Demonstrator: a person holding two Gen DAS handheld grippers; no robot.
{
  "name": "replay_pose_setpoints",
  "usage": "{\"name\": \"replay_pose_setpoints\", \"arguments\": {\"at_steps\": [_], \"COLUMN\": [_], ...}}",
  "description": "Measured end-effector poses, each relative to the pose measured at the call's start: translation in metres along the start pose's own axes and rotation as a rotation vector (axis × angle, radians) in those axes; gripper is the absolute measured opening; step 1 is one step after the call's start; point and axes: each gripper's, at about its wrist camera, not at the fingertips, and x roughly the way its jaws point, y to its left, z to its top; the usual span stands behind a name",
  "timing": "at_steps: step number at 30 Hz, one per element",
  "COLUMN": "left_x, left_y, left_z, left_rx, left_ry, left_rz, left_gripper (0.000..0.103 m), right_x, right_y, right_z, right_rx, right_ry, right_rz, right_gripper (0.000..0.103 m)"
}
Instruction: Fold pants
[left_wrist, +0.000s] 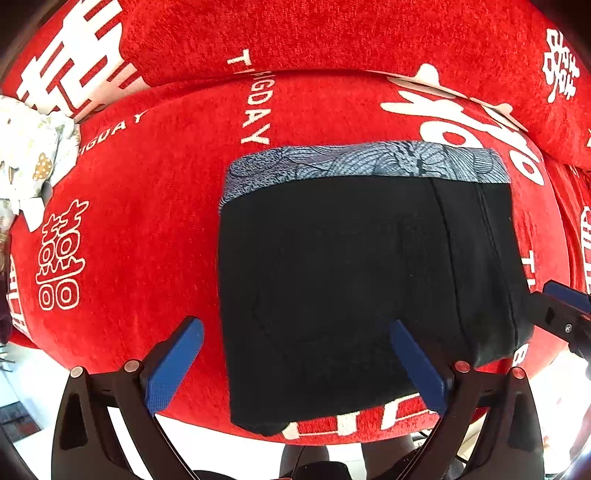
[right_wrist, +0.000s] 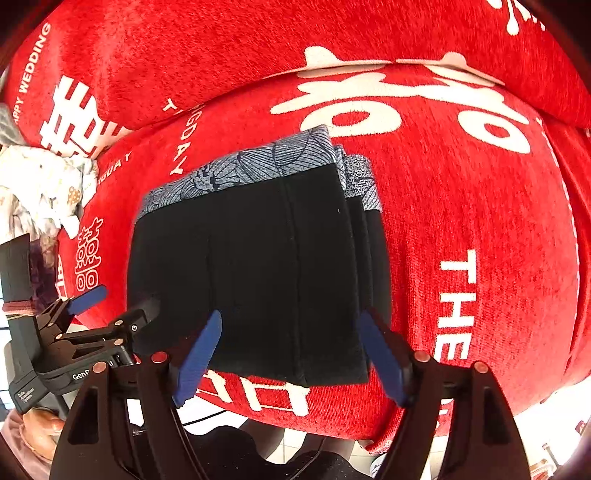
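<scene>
The black pants (left_wrist: 351, 280) lie folded into a compact rectangle on the red cushion (left_wrist: 147, 221), with a blue-grey patterned band (left_wrist: 362, 162) along the far edge. My left gripper (left_wrist: 295, 339) is open and empty, its blue fingers (left_wrist: 177, 362) straddling the near left part of the pants. My right gripper (right_wrist: 291, 332) is open and empty above the near edge of the pants (right_wrist: 251, 266). The left gripper also shows in the right wrist view (right_wrist: 110, 299), and the right gripper's tip shows in the left wrist view (left_wrist: 561, 306).
The red cushion (right_wrist: 461, 240) carries white lettering, with a red backrest (left_wrist: 332, 33) behind it. A pale crumpled patterned cloth (left_wrist: 29, 155) lies at the far left. The cushion's front edge (left_wrist: 332, 432) drops off to a light floor below.
</scene>
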Motion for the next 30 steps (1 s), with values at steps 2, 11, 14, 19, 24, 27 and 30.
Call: {"name": "replay_pose_setpoints", "arguments": {"at_steps": [2,11,14,19,24,27,30], "left_x": [-0.002,-0.007,-0.009,-0.010,-0.012,-0.012,-0.012], "left_y": [-0.002,-0.008,-0.008,-0.009,-0.013,-0.014,-0.015], "left_z": [-0.001,-0.010,-0.013,-0.019,-0.023,-0.024,-0.025], "left_rx": [0.002,-0.011,-0.013,-0.010,0.009,0.005,0.004], "left_ry": [-0.003,-0.001,-0.006,-0.009,-0.016,-0.014,-0.018], "left_rz": [0.003,0.022,0.035,0.045,0.058,0.058,0.070], "left_gripper": [0.102,0.102,0.102,0.102,0.102,0.102,0.102], "right_x": [-0.003,-0.008,-0.006,-0.005,-0.007,-0.006,-0.005], "right_y": [0.002,0.007,0.008,0.010,0.016,0.017,0.019], "right_z": [-0.002,-0.013,-0.014,-0.017,-0.018,-0.018,-0.019], "right_rx": [-0.011,-0.050,-0.047,-0.045,-0.066,-0.067,-0.066], "right_ry": [-0.011,-0.037,-0.020,-0.018,-0.027,-0.024,-0.020], "right_rz": [-0.016,-0.083,-0.125,-0.159,-0.186,-0.196,-0.202], "right_gripper": [0.086,0.103,0.103,0.103,0.103,0.103,0.103]}}
